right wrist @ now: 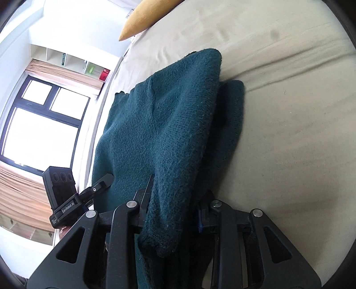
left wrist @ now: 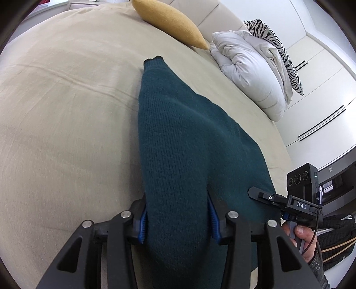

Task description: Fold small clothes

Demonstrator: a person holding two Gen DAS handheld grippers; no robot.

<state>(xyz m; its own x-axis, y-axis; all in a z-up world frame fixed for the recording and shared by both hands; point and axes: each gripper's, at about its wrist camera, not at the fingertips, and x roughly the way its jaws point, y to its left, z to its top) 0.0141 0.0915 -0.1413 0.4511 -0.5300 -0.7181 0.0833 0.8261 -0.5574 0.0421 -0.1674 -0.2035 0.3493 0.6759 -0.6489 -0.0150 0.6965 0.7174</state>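
Note:
A dark teal knitted garment (left wrist: pixel 178 133) lies folded lengthwise on the beige bed sheet (left wrist: pixel 66 111), with one end reaching toward the pillows. My left gripper (left wrist: pixel 176 200) is shut on its near end, and the knit fills the gap between the blue pads (left wrist: pixel 143 222). In the right wrist view the same garment (right wrist: pixel 166 111) shows a thick fold laid over a lower layer. My right gripper (right wrist: pixel 179 186) is shut on that fold, and the fabric hides its right finger. The two grippers hold the near edge side by side.
A yellow pillow (left wrist: pixel 169 20) lies at the head of the bed. A bunched white duvet (left wrist: pixel 249 73) and a zebra-striped pillow (left wrist: pixel 273 42) sit beside it. White wardrobe doors (left wrist: pixel 322 89) stand past the bed edge. A window (right wrist: pixel 40 124) is on the other side.

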